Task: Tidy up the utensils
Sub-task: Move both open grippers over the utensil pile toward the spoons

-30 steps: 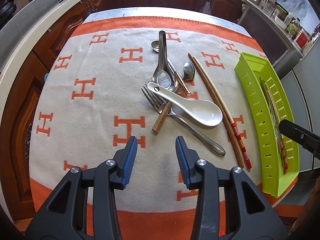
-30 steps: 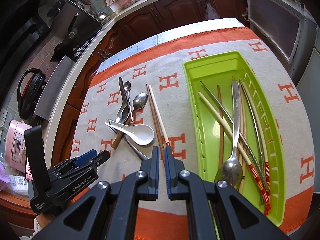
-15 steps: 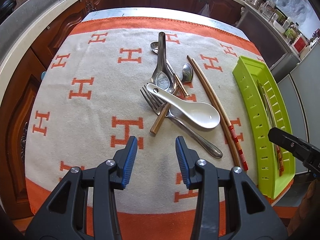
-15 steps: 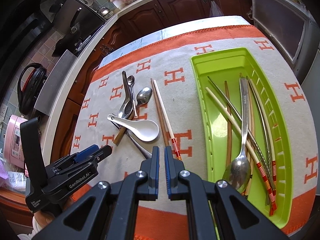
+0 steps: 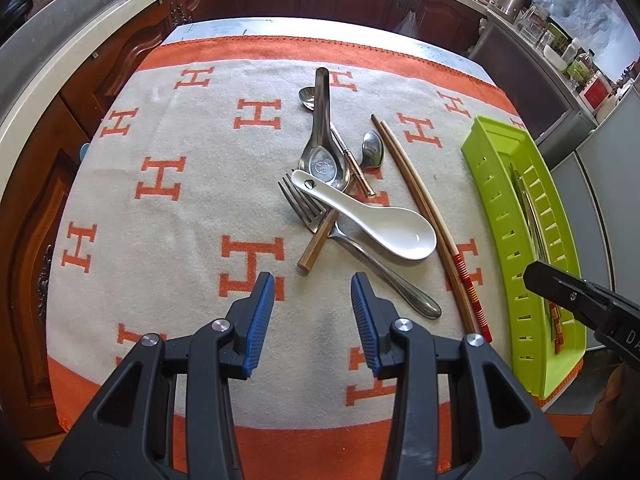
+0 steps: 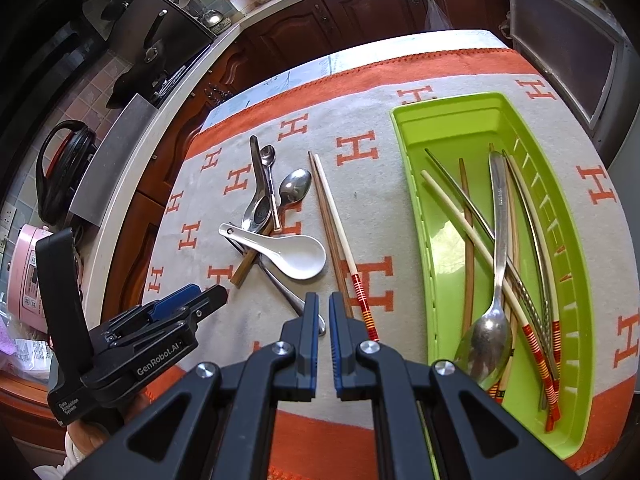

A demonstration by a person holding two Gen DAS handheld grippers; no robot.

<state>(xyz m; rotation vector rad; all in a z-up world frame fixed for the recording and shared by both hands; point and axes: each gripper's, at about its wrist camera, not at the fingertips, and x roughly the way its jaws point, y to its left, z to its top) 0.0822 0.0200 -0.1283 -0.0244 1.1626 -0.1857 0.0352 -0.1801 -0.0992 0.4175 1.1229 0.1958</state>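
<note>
lying just beyond left tongs (image 5: 312, 316): fork (image 5: 352, 242)

Loose utensils lie in a pile near the middle of the blanket. A white ceramic spoon (image 5: 374, 220) rests on top, bowl up, its handle crossing a steel fork (image 5: 344, 240) whose tines point toward the far edge. A steel soup spoon (image 5: 324, 148) lies lengthwise beyond it, touching. A pair of chopsticks (image 5: 424, 216) with red-banded ends lies side by side just beside the pile, between it and the green tray (image 6: 416, 208). The tray sits along the blanket's right edge, holding a steel spoon (image 6: 494, 280), bowl toward the near edge, among several crossed chopsticks.
</note>
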